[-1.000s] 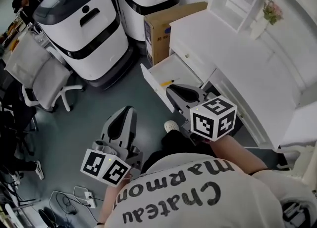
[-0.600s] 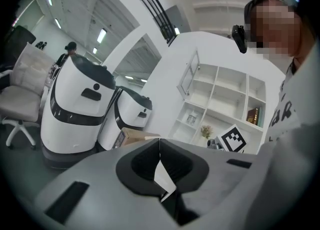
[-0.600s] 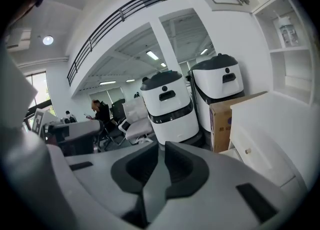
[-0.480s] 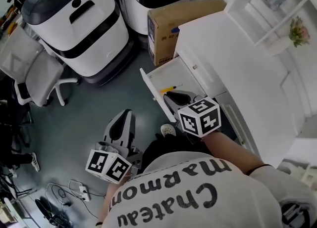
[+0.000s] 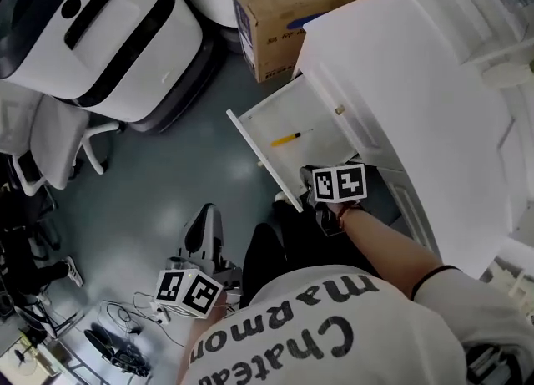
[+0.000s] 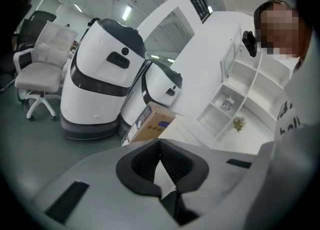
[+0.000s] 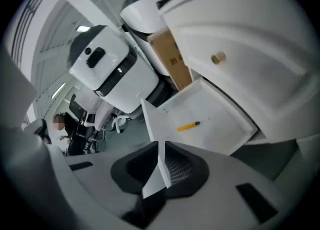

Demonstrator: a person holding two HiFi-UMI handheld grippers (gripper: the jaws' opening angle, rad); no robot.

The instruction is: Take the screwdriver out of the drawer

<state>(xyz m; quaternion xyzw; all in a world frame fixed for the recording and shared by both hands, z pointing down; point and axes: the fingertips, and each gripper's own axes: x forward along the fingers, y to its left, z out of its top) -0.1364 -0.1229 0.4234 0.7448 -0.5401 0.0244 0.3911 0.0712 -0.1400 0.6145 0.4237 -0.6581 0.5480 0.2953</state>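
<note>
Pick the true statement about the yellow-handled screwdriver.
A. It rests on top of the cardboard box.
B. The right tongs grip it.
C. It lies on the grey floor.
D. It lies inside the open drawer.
D: the screwdriver lies on the bottom of the open drawer, apart from the right tongs, which are shut on nothing.

A brown cardboard box (image 5: 279, 24) is standing on the grey floor (image 5: 179, 170), just beside the end of the white worktop (image 5: 400, 66). A large white machine with a black band (image 5: 92, 32) is standing left of it, and a pale office chair (image 5: 50, 141) is sitting just beside that machine. Tangled cables (image 5: 125, 337) are lying on the floor. A white shelf unit (image 6: 235, 97) is holding a small pot of flowers (image 6: 239, 123).
</note>
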